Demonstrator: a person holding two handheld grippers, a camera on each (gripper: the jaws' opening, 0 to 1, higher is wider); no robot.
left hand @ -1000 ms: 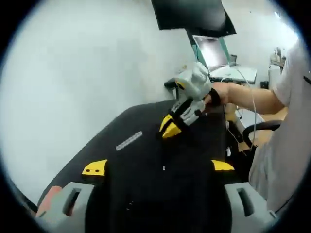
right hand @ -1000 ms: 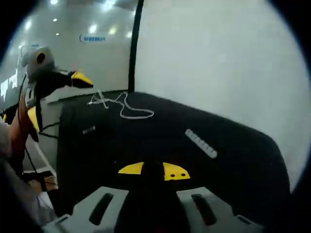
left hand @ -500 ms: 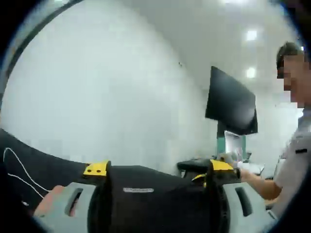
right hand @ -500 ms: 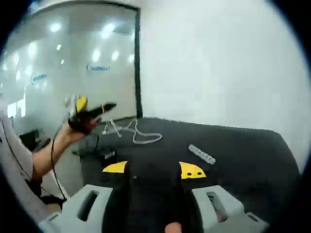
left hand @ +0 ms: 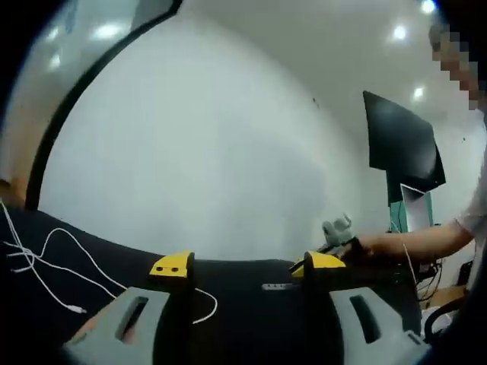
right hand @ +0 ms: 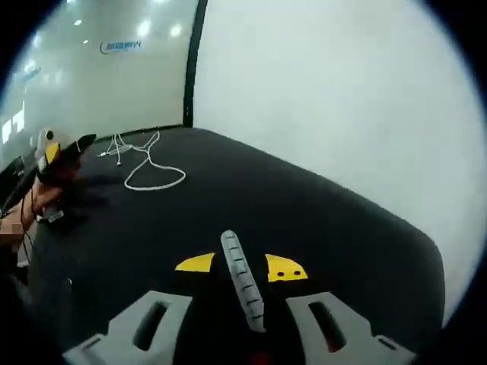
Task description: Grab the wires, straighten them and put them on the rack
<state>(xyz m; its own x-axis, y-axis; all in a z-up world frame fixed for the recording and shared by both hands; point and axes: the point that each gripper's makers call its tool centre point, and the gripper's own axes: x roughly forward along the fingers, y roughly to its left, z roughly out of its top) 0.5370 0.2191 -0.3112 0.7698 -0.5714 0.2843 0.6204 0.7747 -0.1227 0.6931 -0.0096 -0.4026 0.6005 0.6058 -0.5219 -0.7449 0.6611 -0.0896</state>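
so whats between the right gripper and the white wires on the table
In the right gripper view, the grey rack lies between the right gripper jaws; beyond it, bare black table runs to the white wires.

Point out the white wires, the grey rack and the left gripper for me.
white wires (right hand: 150,176): right gripper view, on the loop lying on the black table.
grey rack (right hand: 242,281): right gripper view, on its slotted middle.
left gripper (left hand: 246,265): left gripper view, midway between its yellow tips.

An office or lab (glass partition (right hand: 99,84) with lettering); wall monitor (left hand: 401,143), ceiling spotlights (left hand: 401,33).
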